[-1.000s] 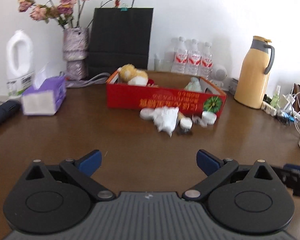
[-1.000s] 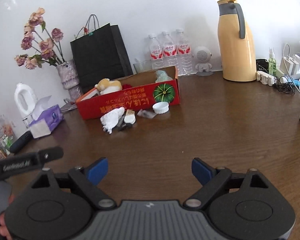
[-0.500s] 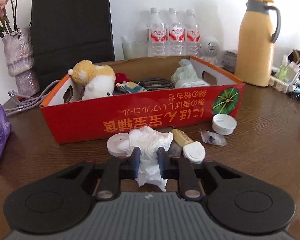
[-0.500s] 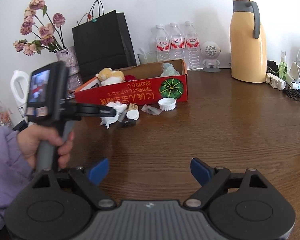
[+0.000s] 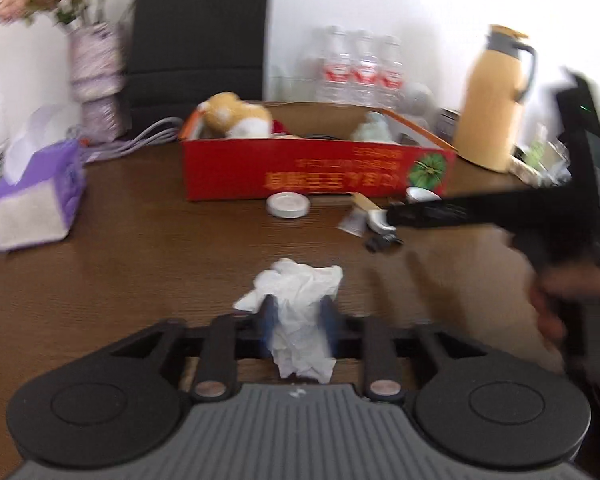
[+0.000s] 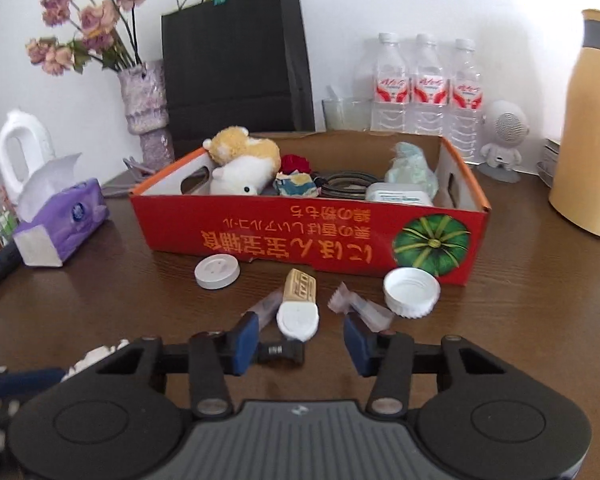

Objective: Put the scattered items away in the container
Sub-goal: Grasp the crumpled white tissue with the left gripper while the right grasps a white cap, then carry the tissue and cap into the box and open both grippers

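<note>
My left gripper (image 5: 298, 316) is shut on a crumpled white tissue (image 5: 300, 300), held back from the red cardboard box (image 5: 320, 176). My right gripper (image 6: 300, 338) is open, its fingers on either side of a tan tube with a white cap (image 6: 298, 306) lying in front of the box (image 6: 308, 236). A small black part (image 6: 280, 352) lies between the blue pads. Near it lie a flat white lid (image 6: 217, 271), a ribbed white cap (image 6: 411, 292) and a clear wrapper (image 6: 360, 306). The box holds a plush toy (image 6: 244, 160), a cable and other bits.
A purple tissue box (image 6: 60, 228) stands left, with a white jug (image 6: 20, 152) and a flower vase (image 6: 148, 108) behind. A black bag (image 6: 236, 64), several water bottles (image 6: 428, 88), a small white speaker (image 6: 504, 136) and a yellow thermos (image 6: 592, 128) line the back.
My left gripper has pulled back from the box with the tissue in it. My right gripper has moved in to the items before the box and narrowed around the tube.
</note>
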A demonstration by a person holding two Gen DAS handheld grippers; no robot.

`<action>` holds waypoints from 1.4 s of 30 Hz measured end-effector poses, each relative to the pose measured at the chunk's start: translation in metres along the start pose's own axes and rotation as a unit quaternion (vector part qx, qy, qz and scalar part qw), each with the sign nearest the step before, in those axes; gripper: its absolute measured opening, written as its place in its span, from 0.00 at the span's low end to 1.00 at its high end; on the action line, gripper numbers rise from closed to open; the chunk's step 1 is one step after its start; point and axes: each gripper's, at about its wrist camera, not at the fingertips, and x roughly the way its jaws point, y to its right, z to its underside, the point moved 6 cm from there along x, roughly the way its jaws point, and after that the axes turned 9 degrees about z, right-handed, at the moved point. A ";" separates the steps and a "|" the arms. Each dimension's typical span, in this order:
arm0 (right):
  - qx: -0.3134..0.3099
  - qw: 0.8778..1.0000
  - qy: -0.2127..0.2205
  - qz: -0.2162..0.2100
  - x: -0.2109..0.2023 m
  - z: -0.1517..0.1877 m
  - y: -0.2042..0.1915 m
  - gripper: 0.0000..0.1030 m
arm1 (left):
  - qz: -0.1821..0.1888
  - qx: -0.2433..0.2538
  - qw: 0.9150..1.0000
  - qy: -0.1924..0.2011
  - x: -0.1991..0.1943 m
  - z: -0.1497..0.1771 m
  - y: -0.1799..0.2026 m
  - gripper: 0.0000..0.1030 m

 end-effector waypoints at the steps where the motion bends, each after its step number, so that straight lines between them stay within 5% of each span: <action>1: -0.002 1.000 -0.001 0.003 0.005 -0.001 -0.003 0.45 | 0.002 0.010 1.000 0.006 0.000 -0.001 0.002 0.59; 3: -0.006 1.000 -0.010 0.009 0.014 -0.002 -0.008 0.42 | 0.012 0.019 1.000 0.012 0.005 -0.004 0.003 0.76; 7: -0.016 0.999 -0.023 0.024 0.025 0.004 -0.011 0.25 | 0.003 0.003 1.000 -0.024 0.030 -0.005 -0.004 0.75; 11: -0.011 0.999 -0.018 0.025 0.025 0.004 -0.009 0.25 | -0.006 -0.023 0.999 -0.032 0.040 -0.008 -0.009 0.36; 13: -0.001 1.000 -0.009 0.025 0.017 0.002 -0.006 0.25 | 0.000 -0.037 0.999 -0.016 0.033 -0.010 -0.010 0.30; 18: 0.002 0.999 0.047 0.021 -0.031 0.003 -0.001 0.25 | -0.019 -0.058 0.998 0.027 0.006 -0.010 0.000 0.27; 22: 0.074 0.995 0.041 -0.047 -0.071 0.026 0.008 0.25 | -0.087 -0.029 0.994 0.052 -0.009 0.003 0.037 0.26; 29: 0.066 0.995 0.076 -0.021 -0.130 0.057 0.013 0.25 | -0.078 -0.001 0.993 0.093 -0.039 0.013 0.087 0.24; 34: 0.101 0.991 0.070 -0.044 -0.151 0.079 0.025 0.25 | -0.074 0.009 0.992 0.100 -0.047 0.013 0.097 0.24; 38: 0.108 0.990 0.083 -0.044 -0.153 0.066 0.033 0.25 | -0.055 -0.003 0.994 0.095 -0.038 -0.024 0.080 0.25; 42: 0.098 0.987 0.127 -0.033 -0.142 0.004 0.045 0.25 | -0.034 -0.012 0.992 0.119 -0.010 -0.109 0.051 0.25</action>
